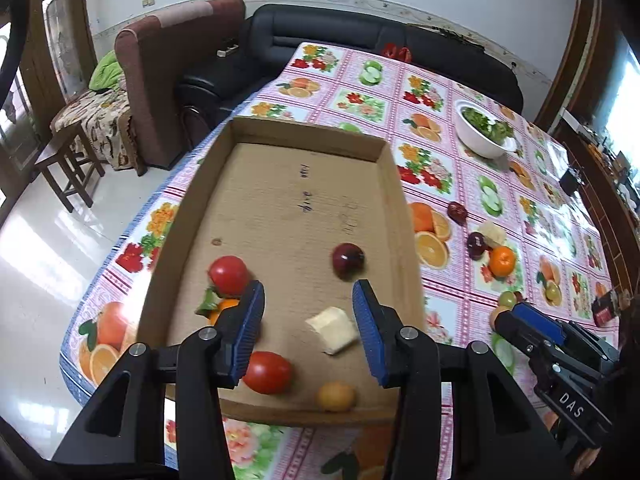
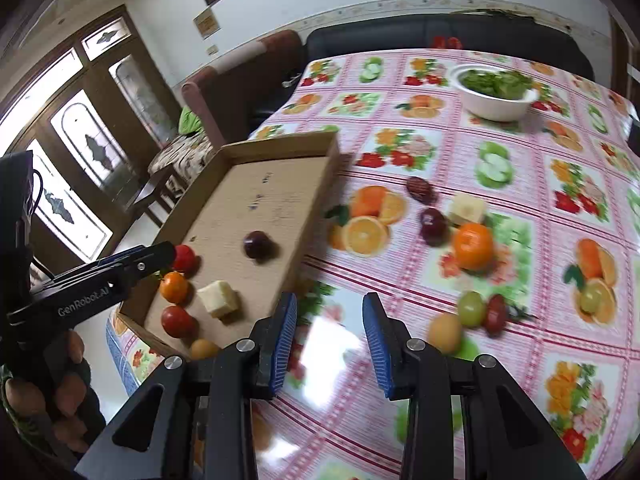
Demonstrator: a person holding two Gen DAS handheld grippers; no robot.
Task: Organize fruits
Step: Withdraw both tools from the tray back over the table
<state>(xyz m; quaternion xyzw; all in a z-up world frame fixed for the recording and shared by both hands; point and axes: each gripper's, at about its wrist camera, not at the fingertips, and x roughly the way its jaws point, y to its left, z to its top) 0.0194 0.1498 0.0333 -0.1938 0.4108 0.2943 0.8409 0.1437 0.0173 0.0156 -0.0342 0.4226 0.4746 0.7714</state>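
A shallow cardboard tray (image 1: 280,184) (image 2: 276,184) lies on the fruit-print tablecloth. In it are two tomatoes (image 1: 229,275) (image 1: 267,372), an orange (image 1: 224,307), a dark plum (image 1: 347,260) (image 2: 258,244), a pale yellow chunk (image 1: 333,330) (image 2: 218,299) and a small yellow fruit (image 1: 336,397). My left gripper (image 1: 308,320) is open and empty above the tray's near half. My right gripper (image 2: 330,332) is open and empty over the cloth, right of the tray. Loose on the cloth are an orange (image 2: 473,246), two dark fruits (image 2: 433,226) (image 2: 420,190), a yellow chunk (image 2: 466,209), a green grape (image 2: 472,309), a red fruit (image 2: 496,314) and a yellow fruit (image 2: 445,333).
A white bowl of greens (image 2: 496,92) (image 1: 482,132) stands at the table's far side. A black sofa (image 1: 320,36) and a brown armchair (image 1: 160,80) stand behind the table. A wooden stool (image 1: 68,168) is on the floor at left. The table's left edge is beside the tray.
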